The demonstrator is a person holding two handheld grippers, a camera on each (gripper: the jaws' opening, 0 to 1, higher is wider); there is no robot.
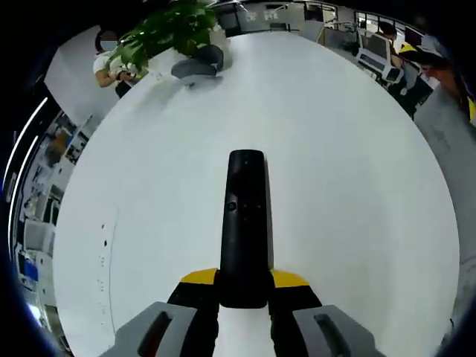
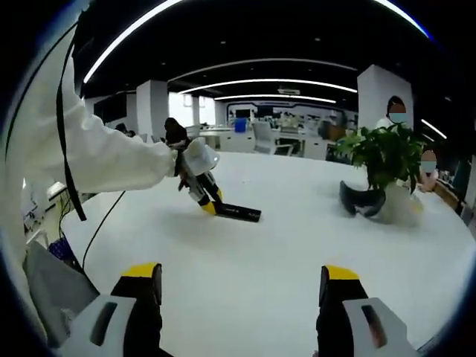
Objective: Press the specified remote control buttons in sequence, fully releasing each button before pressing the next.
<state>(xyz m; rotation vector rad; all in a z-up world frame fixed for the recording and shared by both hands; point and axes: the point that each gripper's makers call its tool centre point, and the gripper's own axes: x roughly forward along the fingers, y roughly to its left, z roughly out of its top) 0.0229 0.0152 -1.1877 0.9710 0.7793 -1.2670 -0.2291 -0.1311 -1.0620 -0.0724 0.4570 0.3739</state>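
A long black remote control [image 1: 244,223] points away from me over the white table [image 1: 349,163]; its near end sits between the yellow-tipped jaws of my left gripper [image 1: 244,281], which is shut on it. In the right gripper view the same remote [image 2: 236,212] juts out of the left gripper [image 2: 208,202], held by a white-sleeved arm [image 2: 111,160] coming from the left. My right gripper [image 2: 242,286] stands open low in that view, its jaws wide apart with nothing between them, well short of the remote.
A potted green plant [image 2: 383,160] and a dark curved object [image 2: 361,201] stand on the table [image 2: 282,253] at the right; the plant [image 1: 167,30] also shows at the far edge. People stand beyond the table. A cable [image 2: 104,223] hangs at left.
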